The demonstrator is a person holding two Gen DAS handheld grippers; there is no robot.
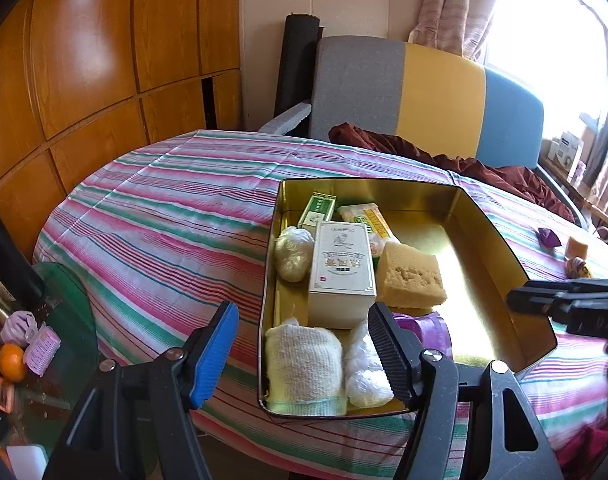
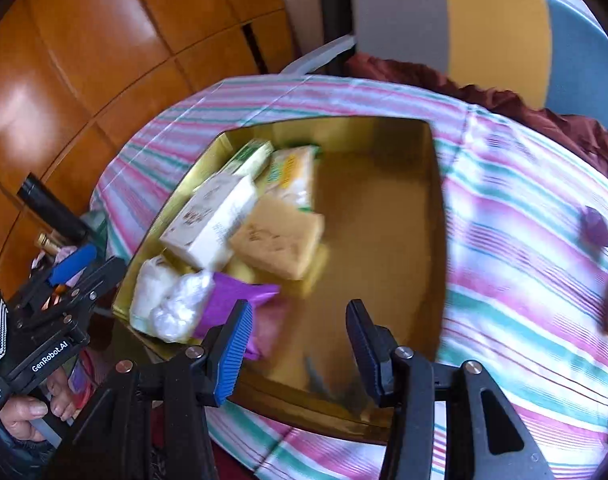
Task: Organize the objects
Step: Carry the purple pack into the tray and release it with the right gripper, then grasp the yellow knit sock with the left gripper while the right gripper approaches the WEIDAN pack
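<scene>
— What do your 2 tongs hold at this moment?

— Nothing. My left gripper (image 1: pixel 304 340) has its jaws apart and empty, low over the near end of the gold tin tray (image 1: pixel 499 240). My right gripper (image 2: pixel 300 344) is also spread wide and empty, above the bare gold floor of the same tray; its view is blurred.

— What lies nearest to them?

— Under the left one are a folded white cloth (image 1: pixel 304 364) and a crumpled clear plastic bag (image 1: pixel 365 364), touching each other. Just beside the right one is a purple wrapper (image 2: pixel 232 300). All 3 are soft and light, I judge; the plastic may slip, so I would pinch them at the middle, where they are thickest.

— And further away?

— A white carton box (image 1: pixel 341 272) stands in the middle of the tray, and a yellow sponge (image 1: pixel 409 276) leans against it. The box looks stiff but thin, so I would take it across its narrow sides, gently. The sponge will squash; it needs a deeper grip.

— Is something still outside the tray?

— Yes. On the striped tablecloth (image 1: pixel 164 208), well apart to the right, I see a small purple object (image 1: pixel 547 237) and 2 more little things, too small to name.
</scene>
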